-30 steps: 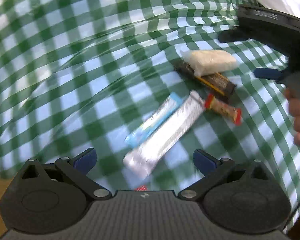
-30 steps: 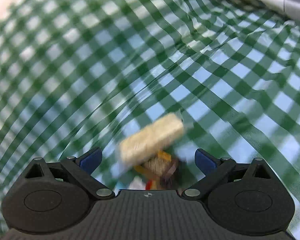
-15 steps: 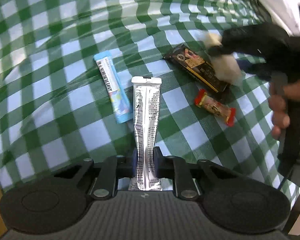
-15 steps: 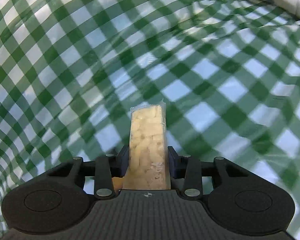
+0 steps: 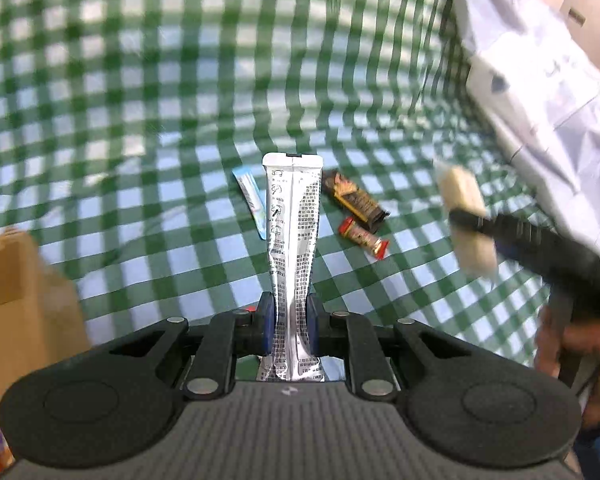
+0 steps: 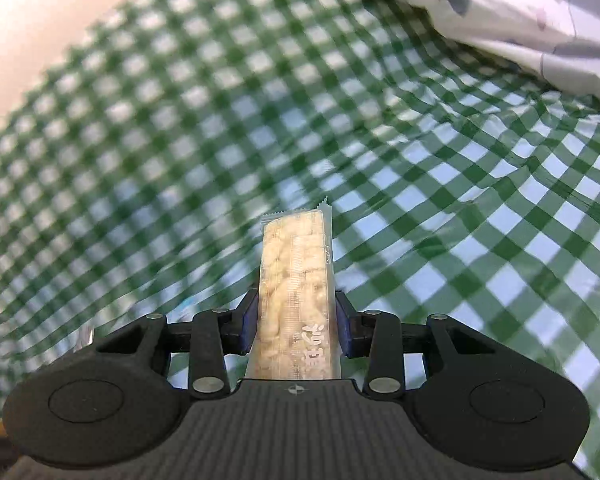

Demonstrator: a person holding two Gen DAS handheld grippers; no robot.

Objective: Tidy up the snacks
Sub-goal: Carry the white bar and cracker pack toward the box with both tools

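The left gripper (image 5: 287,322) is closed on 1 silver sachet (image 5: 293,240), held clear of the checked counter (image 5: 140,184), presumably for carrying to a sorting place. The right gripper (image 6: 296,330) is clamped on 1 pale rice bar (image 6: 294,280), likewise lifted. 3 snacks are left lying: 1 blue stick (image 5: 251,196), 1 dark bar (image 5: 354,198), 1 red candy (image 5: 364,238). 1 cardboard box (image 5: 16,288) is seen at left.

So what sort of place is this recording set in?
Probably a home table: a green checked tablecloth, loose wrapped snacks such as a brown chocolate bar, and a cardboard box at the table's edge.
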